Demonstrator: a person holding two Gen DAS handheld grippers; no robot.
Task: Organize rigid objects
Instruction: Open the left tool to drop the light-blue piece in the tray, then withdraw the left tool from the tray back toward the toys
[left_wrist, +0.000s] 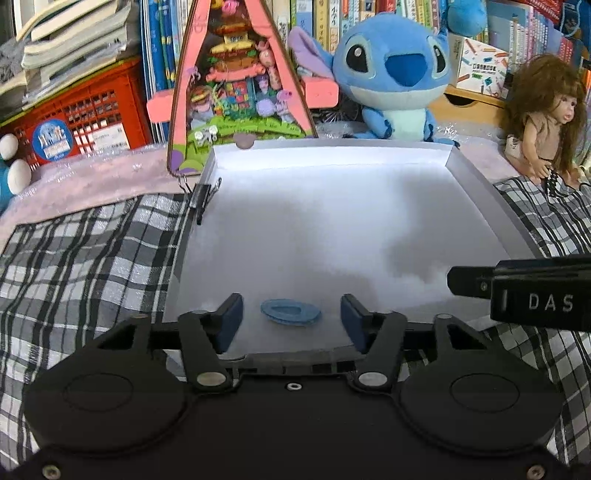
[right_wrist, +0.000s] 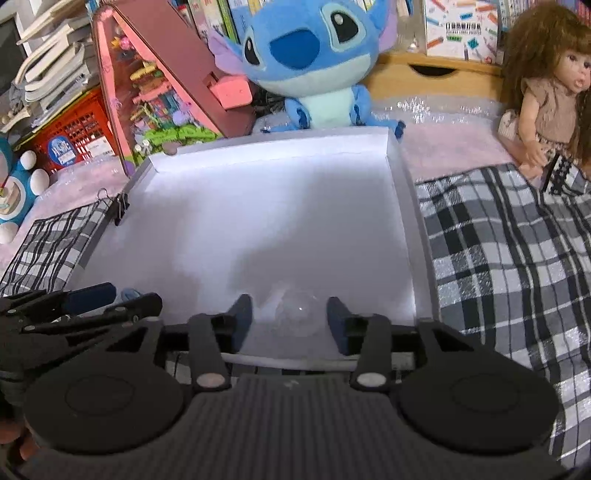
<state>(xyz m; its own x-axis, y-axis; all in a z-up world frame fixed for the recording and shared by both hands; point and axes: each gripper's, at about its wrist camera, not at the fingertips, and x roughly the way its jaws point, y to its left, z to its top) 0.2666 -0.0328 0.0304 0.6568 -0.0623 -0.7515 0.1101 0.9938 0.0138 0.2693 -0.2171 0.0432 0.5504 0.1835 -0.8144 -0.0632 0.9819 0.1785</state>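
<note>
On bed: shallow white cardboard tray (left_wrist: 476, 177) over black-and-white checked cloth (left_wrist: 92, 254)
Backdrop: bookshelf; blue plush toy (left_wrist: 391, 74)
Left gripper (left_wrist: 291, 314): jaws apart around blue oval lid (left_wrist: 290, 312)
Right gripper (right_wrist: 290, 317): jaws apart around clear round dish (right_wrist: 295, 314)

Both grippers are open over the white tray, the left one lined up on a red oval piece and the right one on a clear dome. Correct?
Not quite: the oval piece between the left gripper fingers is blue, not red, as the left wrist view shows. The rest holds: both are open over the white tray, the right gripper on the clear dome.

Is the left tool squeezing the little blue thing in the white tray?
No. The left tool is open, and the small blue oval piece lies flat on the white tray between its fingers, untouched.
</note>
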